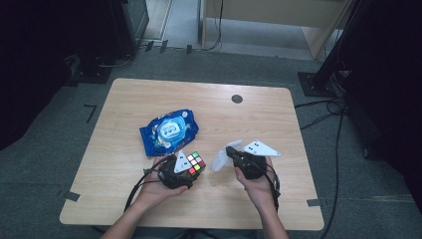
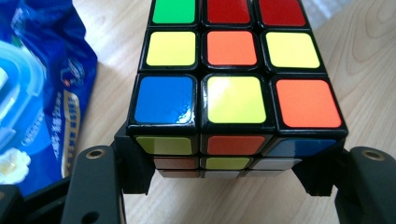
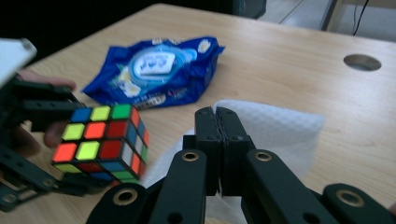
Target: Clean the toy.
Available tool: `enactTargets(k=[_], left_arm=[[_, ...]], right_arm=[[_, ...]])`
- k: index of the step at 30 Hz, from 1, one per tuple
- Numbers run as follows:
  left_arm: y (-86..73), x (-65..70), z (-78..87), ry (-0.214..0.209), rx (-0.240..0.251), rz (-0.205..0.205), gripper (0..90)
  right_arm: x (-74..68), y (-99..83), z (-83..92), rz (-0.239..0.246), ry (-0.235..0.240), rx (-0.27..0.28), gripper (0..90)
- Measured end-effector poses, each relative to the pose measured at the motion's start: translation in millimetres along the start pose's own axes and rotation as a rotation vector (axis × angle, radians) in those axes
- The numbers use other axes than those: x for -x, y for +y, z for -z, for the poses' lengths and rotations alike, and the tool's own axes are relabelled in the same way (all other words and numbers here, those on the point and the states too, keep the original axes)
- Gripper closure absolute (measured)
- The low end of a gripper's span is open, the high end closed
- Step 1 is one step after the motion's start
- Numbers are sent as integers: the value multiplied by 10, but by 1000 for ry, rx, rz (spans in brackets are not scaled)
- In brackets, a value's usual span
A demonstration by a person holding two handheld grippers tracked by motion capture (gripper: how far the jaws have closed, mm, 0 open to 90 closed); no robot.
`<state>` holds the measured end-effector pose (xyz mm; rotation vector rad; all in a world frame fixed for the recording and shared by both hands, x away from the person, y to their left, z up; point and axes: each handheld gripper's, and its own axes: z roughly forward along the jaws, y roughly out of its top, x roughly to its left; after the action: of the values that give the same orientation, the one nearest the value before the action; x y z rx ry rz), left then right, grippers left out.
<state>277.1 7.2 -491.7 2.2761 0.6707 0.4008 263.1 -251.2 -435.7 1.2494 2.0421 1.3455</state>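
While the left gripper [image 1: 185, 169] clamps the cube [image 1: 196, 163] near the counter's [image 1: 259, 119] front edge, bring the right gripper [image 1: 230, 151], jaws pinched on the wipe [image 1: 220, 159], flat across one face, cube steady.

A blue wipes pack [image 1: 169, 131] lay flat on the wooden table [image 1: 259, 124] — white flip lid [image 1: 170, 130] facing up. A round cable hole [image 1: 237, 98] sat near the table's far edge, well apart from the pack.
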Motion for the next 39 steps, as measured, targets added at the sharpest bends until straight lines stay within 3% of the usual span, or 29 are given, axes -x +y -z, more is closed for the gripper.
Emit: enactTargets(k=[2, 5, 8, 11, 12, 15, 18, 21, 25, 29, 33, 37, 39], left_arm=[[-22, -9, 4, -13, 1, 16, 342], [-37, -14, 10, -22, 1, 24, 342], [-36, -22, 23, -22, 0, 22, 342], [-32, -23, 31, -16, 5, 23, 342], [-32, -25, 32, -17, 2, 22, 342], [-33, -20, 27, -20, 2, 21, 342], [-28, -11, 30, -26, 2, 19, 342], [-28, -10, 34, -28, 3, 19, 342], [-33, -25, 36, -29, 7, 27, 342], [-38, -29, 34, -30, 7, 29, 342], [-33, -21, 40, -34, 7, 23, 342], [-32, -23, 44, -39, 12, 27, 342], [-31, -28, 37, -43, 13, 35, 342]], right_arm=[[46, -68, -59, 3, -19, -28, 892], [199, -234, -129, -39, -47, -86, 876], [289, -314, -132, -27, -104, -126, 713], [342, -326, -63, -63, -206, -105, 553], [349, -324, -52, -76, -220, -98, 513], [317, -343, -91, -86, -228, -88, 391], [244, -382, -255, -50, -221, -134, 251], [234, -439, -423, -37, -220, -197, 237], [208, -540, -497, -28, -222, -262, 287], [178, -617, -468, -5, -244, -284, 410], [196, -639, -448, -12, -231, -271, 493], [206, -650, -423, -14, -231, -259, 665], [217, -666, -409, -16, -245, -244, 813]])
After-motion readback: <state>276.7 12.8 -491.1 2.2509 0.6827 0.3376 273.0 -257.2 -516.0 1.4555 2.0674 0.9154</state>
